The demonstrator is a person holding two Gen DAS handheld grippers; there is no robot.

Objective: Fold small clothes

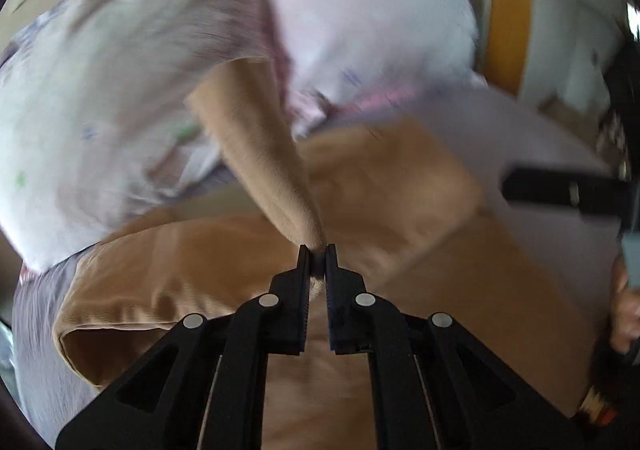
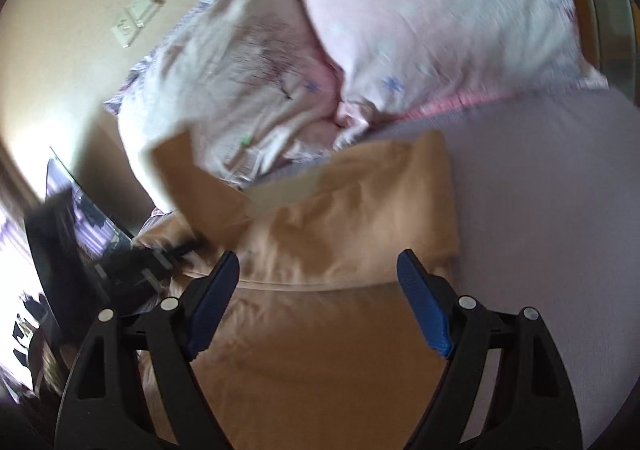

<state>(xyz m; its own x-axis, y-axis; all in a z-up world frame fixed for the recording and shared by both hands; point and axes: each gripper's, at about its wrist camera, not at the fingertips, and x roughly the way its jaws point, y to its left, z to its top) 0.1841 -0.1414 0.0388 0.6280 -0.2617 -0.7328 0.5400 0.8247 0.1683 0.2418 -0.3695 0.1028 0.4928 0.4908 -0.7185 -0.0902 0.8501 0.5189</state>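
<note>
A tan garment [image 1: 400, 190] lies spread on a pale lilac bed sheet [image 1: 552, 146]. My left gripper [image 1: 318, 254] is shut on a corner of the tan garment and lifts a strip of it [image 1: 256, 154] up off the bed. In the right wrist view the same garment [image 2: 328, 234] lies under my right gripper [image 2: 320, 270], which is open and empty just above the cloth. The lifted part [image 2: 196, 186] shows at the left, with the left gripper [image 2: 188, 246] holding it. Both views are motion-blurred.
Two white floral pillows [image 2: 420, 22] [image 2: 224, 90] lie at the head of the bed behind the garment. A cream wall with a socket plate [image 2: 132, 22] is at the left. A wooden frame [image 1: 508, 10] stands at the right. The lilac sheet [image 2: 540, 190] stretches right.
</note>
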